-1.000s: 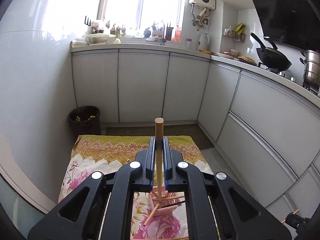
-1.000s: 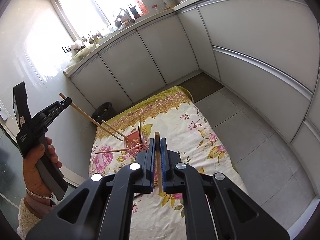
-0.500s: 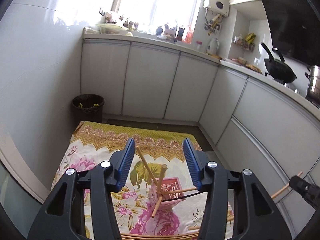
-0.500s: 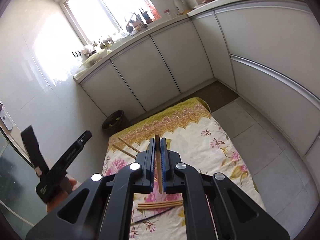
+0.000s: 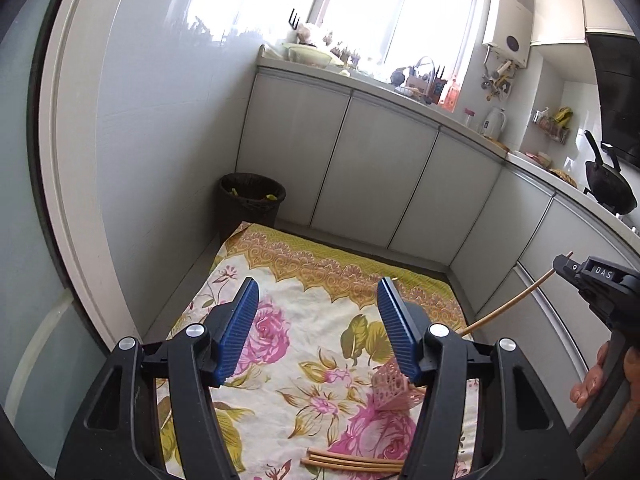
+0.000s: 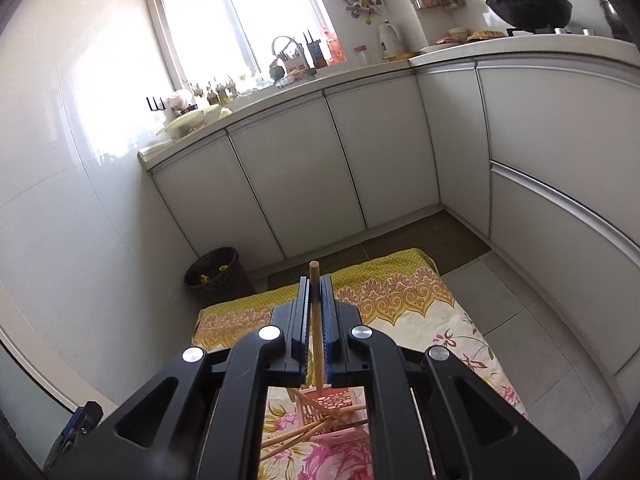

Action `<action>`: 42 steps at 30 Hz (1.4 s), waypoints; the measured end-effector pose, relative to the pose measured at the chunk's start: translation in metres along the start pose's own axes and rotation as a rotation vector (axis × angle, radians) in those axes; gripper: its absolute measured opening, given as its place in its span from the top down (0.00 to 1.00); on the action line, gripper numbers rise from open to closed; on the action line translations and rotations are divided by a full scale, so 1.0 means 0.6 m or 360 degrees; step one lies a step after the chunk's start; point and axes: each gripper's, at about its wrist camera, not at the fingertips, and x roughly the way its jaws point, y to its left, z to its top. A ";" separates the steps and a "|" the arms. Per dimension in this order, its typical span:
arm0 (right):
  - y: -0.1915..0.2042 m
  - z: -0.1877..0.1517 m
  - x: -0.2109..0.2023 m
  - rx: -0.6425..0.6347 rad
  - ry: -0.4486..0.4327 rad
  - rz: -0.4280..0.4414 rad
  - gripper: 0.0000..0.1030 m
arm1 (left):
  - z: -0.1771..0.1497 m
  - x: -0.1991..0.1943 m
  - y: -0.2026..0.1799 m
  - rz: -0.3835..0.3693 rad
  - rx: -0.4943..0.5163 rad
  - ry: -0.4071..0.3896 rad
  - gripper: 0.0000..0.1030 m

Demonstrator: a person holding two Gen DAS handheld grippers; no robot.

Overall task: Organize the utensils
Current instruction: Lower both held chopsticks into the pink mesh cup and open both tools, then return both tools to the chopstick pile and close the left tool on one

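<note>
My left gripper (image 5: 318, 326) is open and empty above the floral cloth (image 5: 304, 308). The pink perforated basket (image 5: 390, 390) lies partly hidden behind its right finger, with loose wooden chopsticks (image 5: 348, 462) on the cloth near the bottom edge. My right gripper (image 6: 316, 312) is shut on a wooden chopstick (image 6: 316, 320) held upright over the pink basket (image 6: 332, 404), which holds several chopsticks. In the left wrist view the right gripper (image 5: 592, 276) shows at the right with its chopstick (image 5: 512, 304) slanting down.
A black waste bin (image 5: 250, 204) stands at the cloth's far left corner against white cabinets (image 5: 372, 176). The counter carries jars, a kettle and a wok (image 5: 610, 192). Grey floor tiles (image 6: 532, 344) lie to the right of the cloth.
My left gripper let go of its chopstick, opened wide and swung left, away from the basket. My right gripper kept its chopstick and moved over the basket.
</note>
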 end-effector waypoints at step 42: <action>-0.333 -0.392 -0.209 0.0670 0.0606 -0.0365 0.10 | -0.223 0.034 -0.168 -0.0552 0.1024 0.0867 0.23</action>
